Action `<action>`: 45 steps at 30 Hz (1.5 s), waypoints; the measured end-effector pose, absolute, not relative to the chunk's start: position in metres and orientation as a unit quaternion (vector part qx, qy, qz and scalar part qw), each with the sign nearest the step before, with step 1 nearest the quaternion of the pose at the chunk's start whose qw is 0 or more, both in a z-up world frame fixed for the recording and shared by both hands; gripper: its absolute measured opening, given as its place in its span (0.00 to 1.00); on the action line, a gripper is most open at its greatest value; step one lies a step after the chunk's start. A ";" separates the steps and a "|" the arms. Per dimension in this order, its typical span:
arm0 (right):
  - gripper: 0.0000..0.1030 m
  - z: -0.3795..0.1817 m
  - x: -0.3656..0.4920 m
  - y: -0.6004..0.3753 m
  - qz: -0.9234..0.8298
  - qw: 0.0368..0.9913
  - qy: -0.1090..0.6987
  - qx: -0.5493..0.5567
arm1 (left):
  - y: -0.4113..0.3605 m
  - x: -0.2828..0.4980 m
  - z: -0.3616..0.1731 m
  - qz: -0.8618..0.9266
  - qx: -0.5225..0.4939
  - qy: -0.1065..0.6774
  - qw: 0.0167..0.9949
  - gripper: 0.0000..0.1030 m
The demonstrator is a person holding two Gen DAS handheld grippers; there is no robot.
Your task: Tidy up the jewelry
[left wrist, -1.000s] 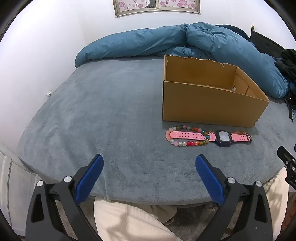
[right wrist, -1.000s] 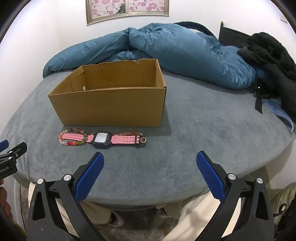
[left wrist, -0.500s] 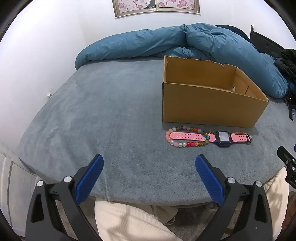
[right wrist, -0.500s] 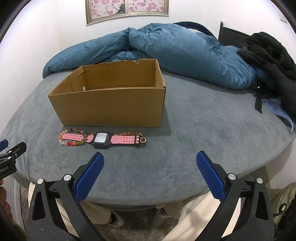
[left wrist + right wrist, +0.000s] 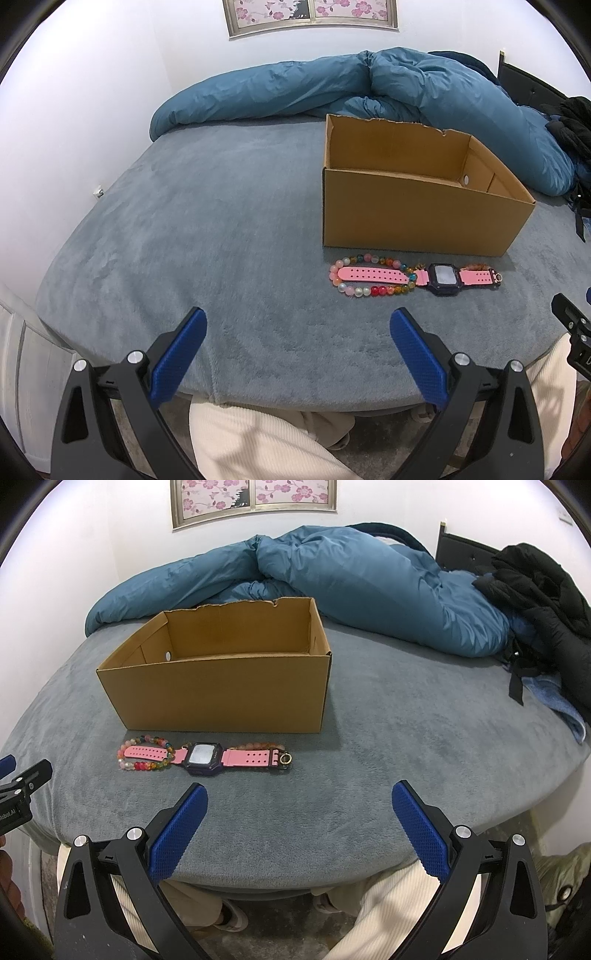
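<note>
A pink-strapped watch (image 5: pixel 443 276) (image 5: pixel 202 755) lies flat on the grey bed, its strap over a multicoloured bead bracelet (image 5: pixel 354 290) (image 5: pixel 146 765). A second pinkish bead bracelet (image 5: pixel 255 745) peeks from under the buckle end. An open cardboard box (image 5: pixel 417 218) (image 5: pixel 221 698) stands just behind them; its floor is hidden. My left gripper (image 5: pixel 297 325) is open and empty, near the bed's front edge, left of the jewelry. My right gripper (image 5: pixel 299 801) is open and empty, in front and right of the watch.
A blue duvet (image 5: pixel 351 579) is heaped along the back of the bed. Black clothing (image 5: pixel 546 602) lies at the right. The grey blanket (image 5: pixel 203 229) stretches left of the box. The person's legs in cream trousers (image 5: pixel 266 443) are below the bed edge.
</note>
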State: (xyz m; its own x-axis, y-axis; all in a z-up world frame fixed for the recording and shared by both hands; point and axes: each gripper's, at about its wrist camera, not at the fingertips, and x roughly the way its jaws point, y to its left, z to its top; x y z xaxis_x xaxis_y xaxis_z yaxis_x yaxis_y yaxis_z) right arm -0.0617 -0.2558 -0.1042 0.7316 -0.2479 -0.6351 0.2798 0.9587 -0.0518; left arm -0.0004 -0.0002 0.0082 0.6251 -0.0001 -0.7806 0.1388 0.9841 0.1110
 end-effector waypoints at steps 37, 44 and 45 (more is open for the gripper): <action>0.92 -0.104 -0.060 -0.258 -0.141 0.931 0.336 0.024 | -0.002 -0.001 0.007 -0.038 0.082 0.429 0.899 0.95; 0.93 -0.104 -0.059 -0.258 -0.141 0.930 0.337 0.024 | -0.002 -0.001 0.007 -0.038 0.082 0.429 0.899 0.95; 0.92 -0.104 -0.059 -0.258 -0.142 0.931 0.337 0.024 | -0.002 -0.001 0.007 -0.038 0.082 0.429 0.899 0.95</action>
